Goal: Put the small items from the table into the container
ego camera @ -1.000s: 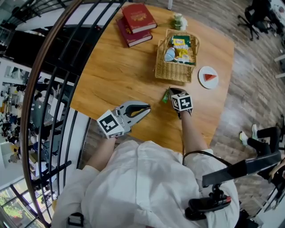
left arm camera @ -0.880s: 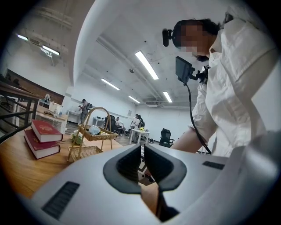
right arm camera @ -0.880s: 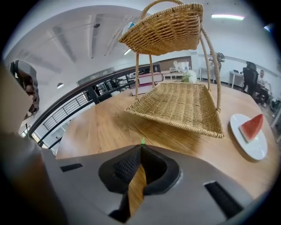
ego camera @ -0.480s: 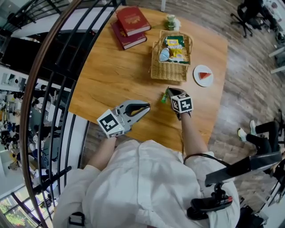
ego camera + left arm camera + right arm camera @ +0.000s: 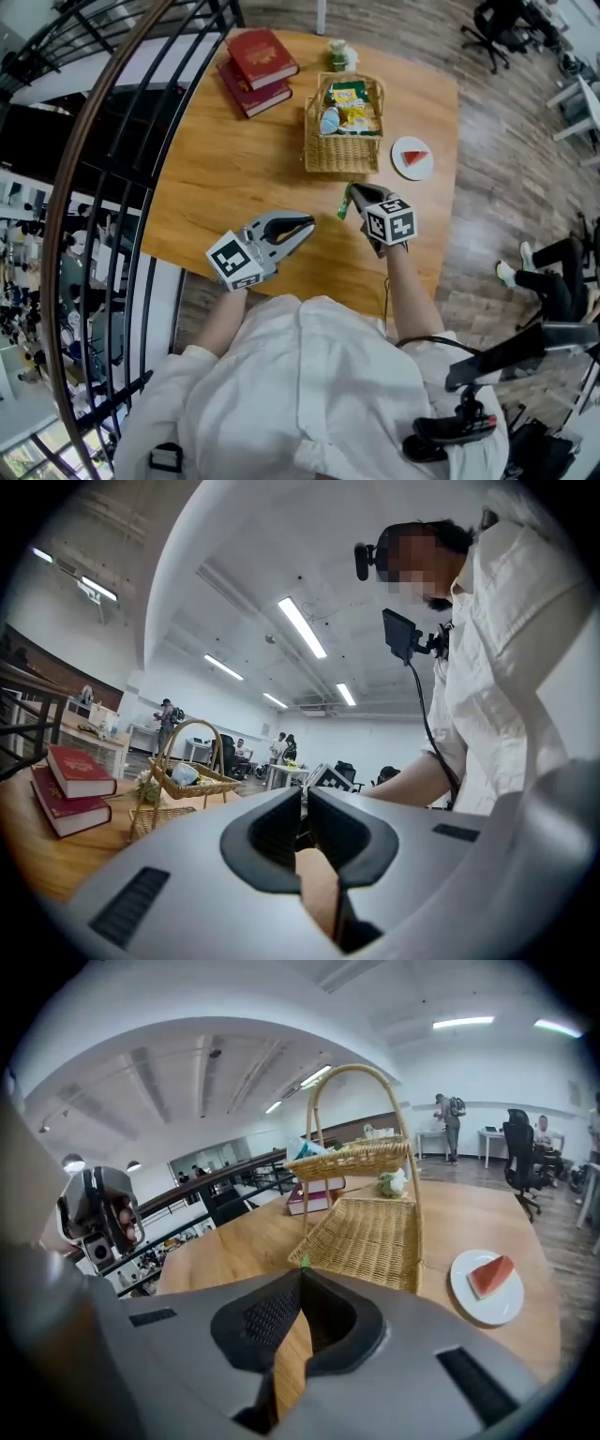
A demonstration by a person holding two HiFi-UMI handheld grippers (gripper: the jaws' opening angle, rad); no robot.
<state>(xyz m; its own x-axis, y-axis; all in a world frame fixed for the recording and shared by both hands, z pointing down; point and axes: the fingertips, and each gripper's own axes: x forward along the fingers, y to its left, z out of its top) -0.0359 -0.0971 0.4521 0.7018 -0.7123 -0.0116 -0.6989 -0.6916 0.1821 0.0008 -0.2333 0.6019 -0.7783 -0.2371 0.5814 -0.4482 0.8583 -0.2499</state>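
A wicker basket (image 5: 342, 150) with a hoop handle stands on the round wooden table (image 5: 244, 159), with several snack packets inside. My right gripper (image 5: 354, 191) hangs above the table just in front of the basket, shut on a small green packet (image 5: 344, 202). In the right gripper view only a green sliver of the packet (image 5: 302, 1262) shows at the closed tips, with the basket (image 5: 370, 1227) straight ahead. My left gripper (image 5: 307, 225) hovers level over the table's near edge, shut and empty. Its tips (image 5: 305, 794) touch in the left gripper view.
A white plate with a watermelon slice (image 5: 412, 157) lies right of the basket. Two red books (image 5: 253, 66) are stacked at the far left, and a small flower pot (image 5: 338, 53) stands behind the basket. A black railing (image 5: 112, 187) curves along the table's left side.
My right gripper has risen off the table with the green packet in it. The left gripper has stayed where it was.
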